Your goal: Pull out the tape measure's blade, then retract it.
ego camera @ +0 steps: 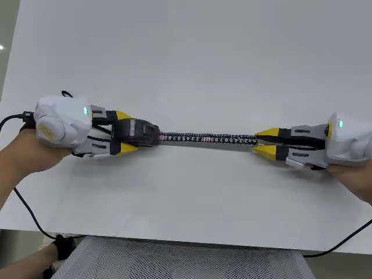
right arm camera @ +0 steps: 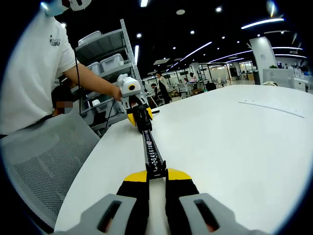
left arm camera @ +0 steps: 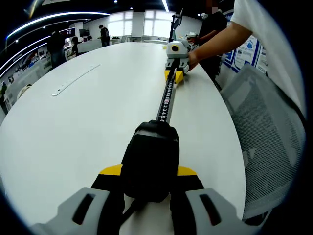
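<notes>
A black tape measure case [ego camera: 138, 131] sits clamped between the yellow-tipped fingers of my left gripper [ego camera: 135, 132], just above the white table. The case [left arm camera: 150, 160] takes up the space between the jaws in the left gripper view. Its black blade [ego camera: 206, 139] with white numbers runs out to the right in a straight line. My right gripper [ego camera: 257, 143] is shut on the blade's end hook [right arm camera: 156, 173]. In the right gripper view the blade [right arm camera: 149, 149] leads back to the left gripper [right arm camera: 139, 119] and the case. The right gripper [left arm camera: 174, 74] shows far off in the left gripper view.
The white table [ego camera: 192, 64] stretches wide behind the blade, and its front edge lies close to me. A grey mesh chair back [ego camera: 174, 258] stands below that edge. Black cables [ego camera: 29, 212] trail from both grippers. A long ruler [left arm camera: 73, 79] lies on the table's far side.
</notes>
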`<action>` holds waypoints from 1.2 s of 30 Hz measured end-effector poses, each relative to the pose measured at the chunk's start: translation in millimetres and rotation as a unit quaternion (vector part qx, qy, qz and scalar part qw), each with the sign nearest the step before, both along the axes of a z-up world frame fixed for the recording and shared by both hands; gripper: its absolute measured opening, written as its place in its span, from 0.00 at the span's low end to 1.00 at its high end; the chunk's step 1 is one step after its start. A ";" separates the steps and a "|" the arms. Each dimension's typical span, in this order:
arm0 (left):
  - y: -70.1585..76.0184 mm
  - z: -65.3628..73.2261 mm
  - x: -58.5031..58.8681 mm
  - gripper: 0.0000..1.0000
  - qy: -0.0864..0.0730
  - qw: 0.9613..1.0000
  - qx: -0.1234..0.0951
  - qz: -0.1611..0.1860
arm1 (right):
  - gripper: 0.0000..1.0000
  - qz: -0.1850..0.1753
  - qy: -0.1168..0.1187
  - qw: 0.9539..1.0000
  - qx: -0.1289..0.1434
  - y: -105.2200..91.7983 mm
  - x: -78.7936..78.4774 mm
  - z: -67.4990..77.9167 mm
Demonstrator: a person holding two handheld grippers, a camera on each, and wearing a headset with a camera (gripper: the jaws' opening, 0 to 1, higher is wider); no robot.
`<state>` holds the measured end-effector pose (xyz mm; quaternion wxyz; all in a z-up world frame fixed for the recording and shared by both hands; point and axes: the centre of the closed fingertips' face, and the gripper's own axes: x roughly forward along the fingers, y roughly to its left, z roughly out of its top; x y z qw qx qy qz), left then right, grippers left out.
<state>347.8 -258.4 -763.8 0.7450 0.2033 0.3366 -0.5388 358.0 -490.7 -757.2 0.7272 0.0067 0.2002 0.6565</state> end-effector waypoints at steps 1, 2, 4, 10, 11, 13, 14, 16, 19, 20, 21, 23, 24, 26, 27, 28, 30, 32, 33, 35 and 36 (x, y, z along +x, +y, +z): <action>-0.1 0.1 0.0 0.32 0.000 1.000 0.000 0.000 | 0.09 -0.001 0.000 1.000 0.001 -1.3 0.3 0.7; -0.1 0.2 0.0 0.32 0.000 1.000 0.000 0.000 | 0.09 -0.002 0.002 1.000 0.003 -1.8 0.2 1.3; -0.1 0.0 -0.1 0.32 0.000 1.000 0.000 -0.001 | 0.09 -0.001 0.003 1.000 0.001 -2.7 -1.0 0.4; -0.2 0.0 -0.4 0.32 0.001 1.000 0.003 -0.001 | 0.09 -0.006 0.003 1.000 0.005 -8.5 -0.8 1.3; -0.2 0.0 -0.4 0.32 0.001 1.000 0.003 -0.001 | 0.09 -0.006 0.003 1.000 0.005 -9.7 -1.0 1.0; -0.1 -0.1 -0.5 0.32 0.002 1.000 0.004 -0.001 | 0.09 -0.008 0.004 1.000 0.006 -11.9 -0.7 1.7; -0.1 -0.2 -0.5 0.32 0.002 1.000 0.004 -0.001 | 0.09 -0.008 0.004 1.000 0.006 -12.5 -0.7 1.6; -0.2 0.0 -0.7 0.32 0.002 1.000 0.005 -0.002 | 0.09 -0.009 0.004 1.000 0.007 -14.1 -0.9 1.9; 0.0 0.1 -0.8 0.32 0.003 1.000 0.006 -0.002 | 0.09 -0.010 0.004 1.000 0.007 -16.0 -0.8 1.8; 0.1 0.1 -0.8 0.32 0.003 1.000 0.006 -0.002 | 0.09 -0.010 0.003 1.000 0.008 -17.1 -0.8 2.0; 0.2 0.2 -0.9 0.32 0.003 1.000 0.007 -0.002 | 0.09 -0.010 0.002 1.000 0.007 -17.9 -0.9 1.6; 0.2 0.2 -1.0 0.32 0.004 1.000 0.007 -0.002 | 0.09 -0.013 0.005 1.000 0.008 -20.8 -0.8 2.0; 0.2 0.2 -1.0 0.32 0.005 1.000 0.008 -0.002 | 0.08 -0.016 0.007 1.000 0.012 -22.0 0.2 3.1; 0.0 0.6 -1.3 0.32 0.005 1.000 0.008 -0.002 | 0.08 -0.017 0.006 1.000 0.012 -24.7 -0.1 3.1; 0.0 0.6 -1.4 0.32 0.005 1.000 0.008 -0.002 | 0.09 -0.017 0.007 1.000 0.010 -25.7 -0.5 2.6; -0.1 0.5 -1.5 0.32 0.005 1.000 0.008 -0.001 | 0.09 -0.018 0.008 1.000 0.011 -26.9 -0.8 3.0; 0.0 0.2 -1.5 0.32 0.005 1.000 0.009 -0.001 | 0.09 -0.019 0.009 1.000 0.011 -28.9 -0.8 3.2; -0.4 0.6 -1.6 0.32 0.005 1.000 0.009 -0.001 | 0.09 -0.019 0.009 1.000 0.011 -30.1 -1.1 3.0; -0.4 0.4 -1.6 0.32 0.005 1.000 0.009 -0.001 | 0.09 -0.019 0.010 1.000 0.011 -31.2 -1.4 3.1; -0.5 0.4 -1.6 0.32 0.006 1.000 0.009 -0.002 | 0.09 -0.020 0.010 1.000 0.011 -33.0 -1.3 3.7; -0.6 0.4 -1.6 0.32 0.006 1.000 0.009 -0.002 | 0.09 -0.021 0.011 1.000 0.011 -33.9 -1.2 3.7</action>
